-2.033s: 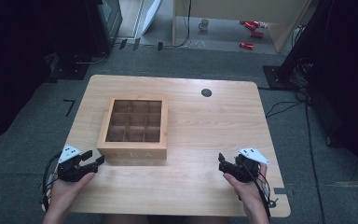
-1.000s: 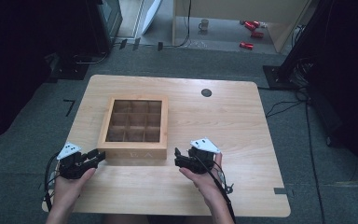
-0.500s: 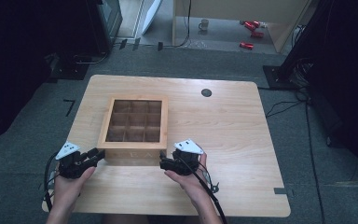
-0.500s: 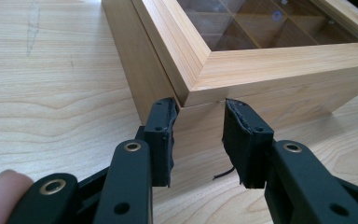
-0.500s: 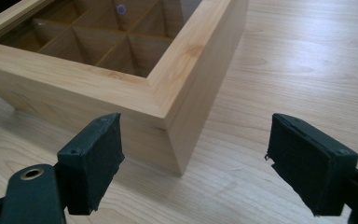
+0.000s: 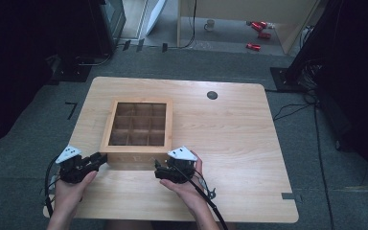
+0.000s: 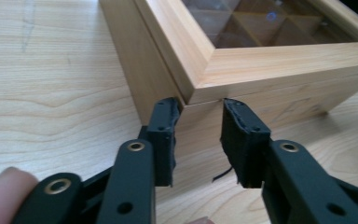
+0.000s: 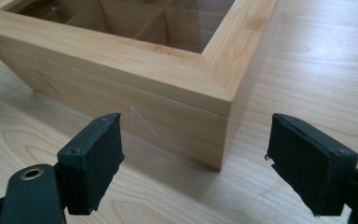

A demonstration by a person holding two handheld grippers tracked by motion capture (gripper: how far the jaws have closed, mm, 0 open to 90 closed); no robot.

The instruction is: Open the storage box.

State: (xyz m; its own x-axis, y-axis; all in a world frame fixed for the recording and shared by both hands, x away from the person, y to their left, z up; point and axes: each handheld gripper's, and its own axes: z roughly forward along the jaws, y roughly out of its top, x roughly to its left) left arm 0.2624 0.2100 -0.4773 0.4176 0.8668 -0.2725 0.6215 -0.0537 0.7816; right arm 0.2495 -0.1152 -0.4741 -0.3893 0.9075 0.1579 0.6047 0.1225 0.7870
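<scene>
A shallow wooden box [image 6: 136, 149] with a glass lid over a grid of compartments sits left of centre on the table. My left gripper [image 6: 100, 158] is at the box's near-left corner. In the left gripper view the box [image 7: 261, 60] has its corner just beyond the left gripper [image 7: 198, 140], whose jaws stand a little apart and hold nothing. My right gripper [image 6: 159, 171] is at the near-right corner. In the right gripper view the right gripper [image 8: 196, 163] is wide open, and the box [image 8: 121, 60] has its corner ahead between the jaws, untouched.
The light wooden table [image 6: 230, 139] has a black round grommet [image 6: 212, 95] near its far edge. Bare tabletop stretches right of the box. Cables trail from both grippers off the near edge. Red items [image 6: 256, 33] lie on the floor beyond.
My right gripper has travelled left from the table's near-right area to the box's near-right corner. The left gripper has edged slightly toward the box's near-left corner.
</scene>
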